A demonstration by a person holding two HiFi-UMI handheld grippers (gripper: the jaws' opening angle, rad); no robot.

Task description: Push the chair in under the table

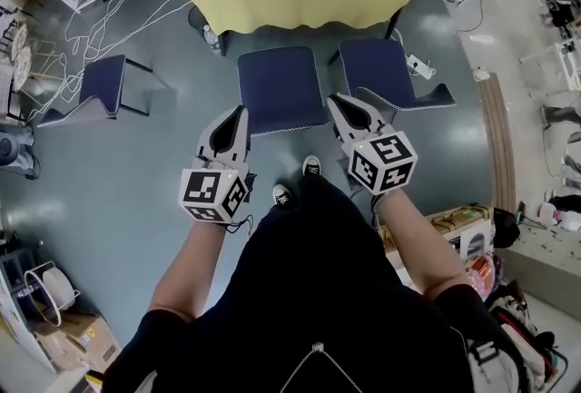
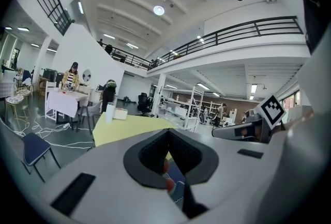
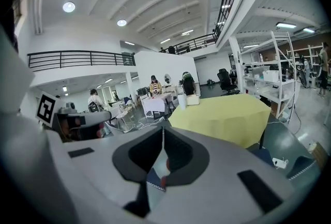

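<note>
A tall white hall has round ceiling lights (image 2: pixel 159 10), a mezzanine with a black railing (image 2: pixel 248 27), white shelving racks (image 3: pixel 270 76), a glossy grey-green floor (image 1: pixel 136 173) strewn with white cables (image 1: pixel 109 14), and a distant white-clothed table (image 2: pixel 64 101).

The left gripper (image 1: pixel 240 114) and the right gripper (image 1: pixel 336 103) have pale grey shells with black lining inside. At the rear of each sits a cube (image 1: pixel 214 193) bearing black-and-white square markers. Behind the grippers the person wears a black short-sleeved top (image 1: pixel 318 291); between them show black shoes (image 1: pixel 310 167) with white toes.
</note>
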